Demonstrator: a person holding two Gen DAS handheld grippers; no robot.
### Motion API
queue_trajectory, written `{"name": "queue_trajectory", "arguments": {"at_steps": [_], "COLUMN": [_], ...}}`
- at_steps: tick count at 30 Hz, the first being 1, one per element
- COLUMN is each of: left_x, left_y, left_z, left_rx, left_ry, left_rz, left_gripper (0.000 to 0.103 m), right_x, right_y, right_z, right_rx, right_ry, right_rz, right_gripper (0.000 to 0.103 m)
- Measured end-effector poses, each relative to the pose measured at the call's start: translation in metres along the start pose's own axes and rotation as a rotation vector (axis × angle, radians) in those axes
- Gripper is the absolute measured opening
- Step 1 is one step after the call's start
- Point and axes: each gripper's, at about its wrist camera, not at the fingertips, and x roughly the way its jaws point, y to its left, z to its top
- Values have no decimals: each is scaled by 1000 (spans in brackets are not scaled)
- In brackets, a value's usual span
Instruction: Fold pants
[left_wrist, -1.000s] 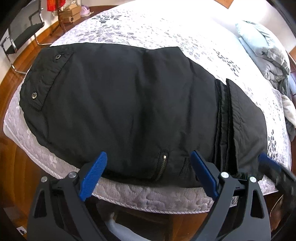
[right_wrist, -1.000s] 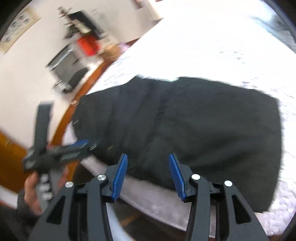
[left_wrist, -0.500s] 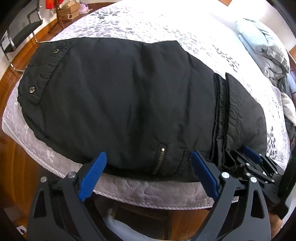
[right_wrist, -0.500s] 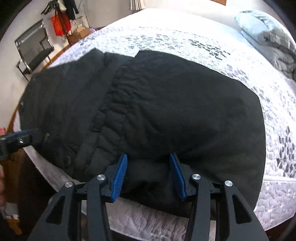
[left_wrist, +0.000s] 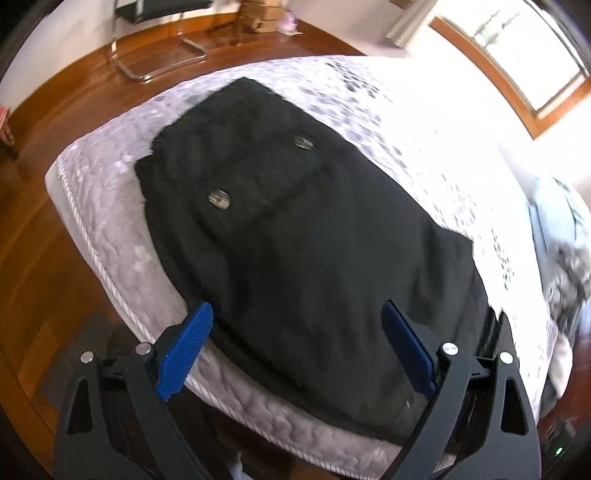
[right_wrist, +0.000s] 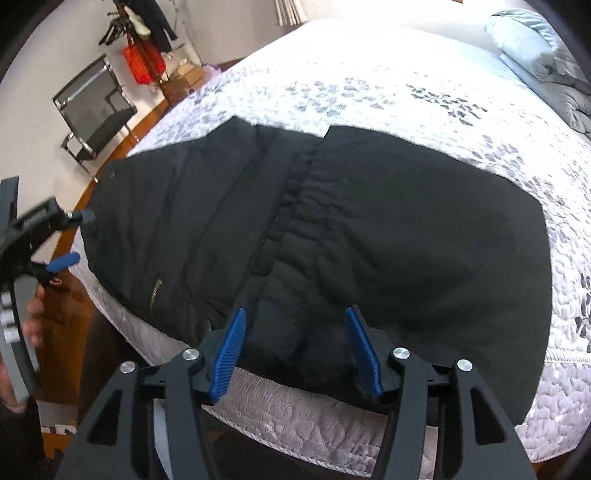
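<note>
Pants (right_wrist: 369, 236), black, folded, flat on the quilted bed (right_wrist: 369, 88) along its near edge. Right gripper (right_wrist: 295, 347): jaws opening, near hem between the pads, not pinched. Left gripper (left_wrist: 295, 354): jaws wide apart, empty, over the snap-button end. Risk: slick fabric overhanging the mattress edge may slide off or unfold if one gripper drags a single layer.

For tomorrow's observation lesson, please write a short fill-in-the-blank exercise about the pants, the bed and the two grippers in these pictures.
1. The pants are ____ in colour.
2. They lie on a ____, near the mattress edge.
3. The pocket flap carries ____ metal snaps.
4. The left gripper stands ____, holding nothing; the right gripper is opening over the fabric.

Missing words: black; bed; two; open
</note>
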Motion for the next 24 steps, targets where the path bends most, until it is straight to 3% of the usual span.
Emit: {"name": "queue_trajectory", "arguments": {"at_steps": [11,24], "left_x": [34,35], "left_y": [41,21], "left_z": [23,2], "left_rx": [-108,-62], "left_ry": [-28,-118], "left_rz": [-8,149], "left_gripper": [91,92], "right_x": [10,24], "right_y": [11,27], "right_z": [-2,5], "right_rx": [-34,-69], "right_ry": [67,128], "right_rz": [-58,-159], "right_gripper": [58,61]}}
